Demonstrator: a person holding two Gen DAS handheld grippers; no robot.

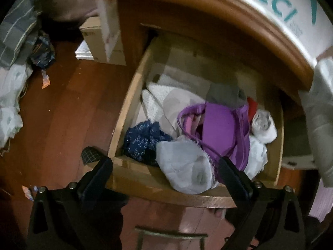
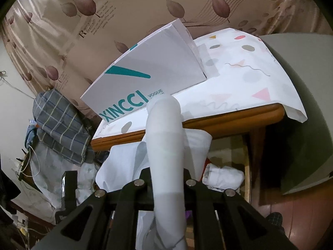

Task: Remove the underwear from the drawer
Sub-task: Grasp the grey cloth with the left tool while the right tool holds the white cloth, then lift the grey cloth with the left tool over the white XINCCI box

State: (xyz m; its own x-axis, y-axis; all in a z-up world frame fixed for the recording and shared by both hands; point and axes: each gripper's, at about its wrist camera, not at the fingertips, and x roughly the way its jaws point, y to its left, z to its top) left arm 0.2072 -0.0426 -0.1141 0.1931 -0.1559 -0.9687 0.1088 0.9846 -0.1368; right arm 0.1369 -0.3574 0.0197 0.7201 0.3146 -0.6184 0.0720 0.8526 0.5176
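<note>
Open drawer full of underwear.
Left gripper hangs jaws spread over it; right gripper pinches a white garment.

- Right gripper: jaws closed on a pale white-grey rolled fabric piece, which rises between them.
- White XINCCI cardboard box rests on patterned white cloth covering the wooden cabinet top.
- Grey checked folded bedding at left.
</note>
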